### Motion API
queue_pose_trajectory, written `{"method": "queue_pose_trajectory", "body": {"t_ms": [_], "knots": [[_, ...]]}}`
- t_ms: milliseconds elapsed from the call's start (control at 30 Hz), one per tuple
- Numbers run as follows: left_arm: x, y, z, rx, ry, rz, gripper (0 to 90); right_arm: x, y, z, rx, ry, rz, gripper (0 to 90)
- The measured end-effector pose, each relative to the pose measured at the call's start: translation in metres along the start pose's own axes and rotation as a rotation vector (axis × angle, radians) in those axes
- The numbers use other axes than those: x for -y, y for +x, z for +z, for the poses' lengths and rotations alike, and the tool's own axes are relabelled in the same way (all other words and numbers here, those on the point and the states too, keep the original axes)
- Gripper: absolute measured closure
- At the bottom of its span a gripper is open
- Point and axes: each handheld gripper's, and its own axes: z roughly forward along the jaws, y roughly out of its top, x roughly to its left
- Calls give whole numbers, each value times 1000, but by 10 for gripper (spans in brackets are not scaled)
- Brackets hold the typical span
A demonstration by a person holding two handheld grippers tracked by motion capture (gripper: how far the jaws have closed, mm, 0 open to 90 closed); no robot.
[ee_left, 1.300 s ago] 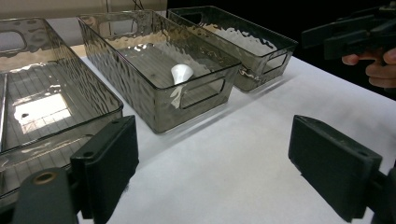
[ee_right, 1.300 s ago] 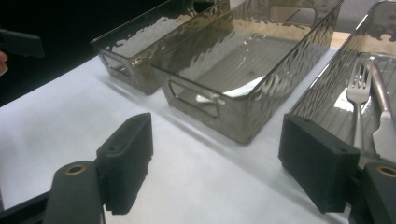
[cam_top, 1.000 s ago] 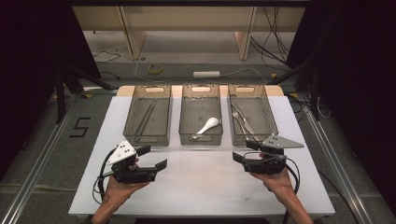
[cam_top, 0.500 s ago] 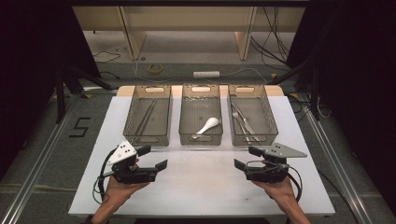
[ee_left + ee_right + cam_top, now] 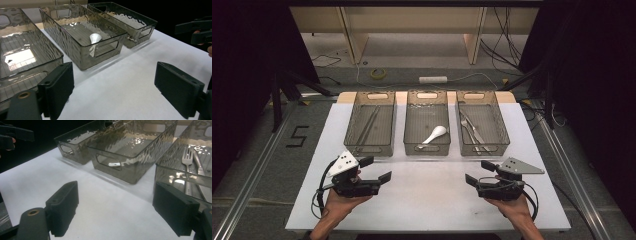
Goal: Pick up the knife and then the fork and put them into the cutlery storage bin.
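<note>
Three smoky clear bins stand in a row at the far side of the white table [image 5: 432, 205]. The left bin [image 5: 353, 120] holds thin dark sticks [image 5: 369, 125]. A white spoon [image 5: 434, 134] [image 5: 95, 38] lies in the middle bin [image 5: 412, 122]. The right bin [image 5: 499, 125] has a fork [image 5: 188, 155] and a knife [image 5: 200, 170]. My left gripper [image 5: 377, 169] [image 5: 113, 92] is open over bare table in front of the left bin. My right gripper [image 5: 478, 172] [image 5: 115, 210] is open and empty in front of the right bin.
The table's near edge runs just behind both hands. The white surface between the grippers and the bins is bare. On the floor beyond the table lie a tape roll [image 5: 378, 73] and a power strip [image 5: 433, 79]. Dark curtains flank both sides.
My right gripper has drawn back toward the near edge and slightly right. The left gripper has hardly moved.
</note>
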Motion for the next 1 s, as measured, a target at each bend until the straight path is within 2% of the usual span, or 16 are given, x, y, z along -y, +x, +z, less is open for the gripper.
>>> {"method": "queue_pose_trajectory", "body": {"t_ms": [400,1000], "knots": [[0,0,0,3,1,-4,156,4,3,-7,18,-15,-7,209],[0,0,0,3,2,-4,156,4,3,-7,26,-20,-9,209]]}}
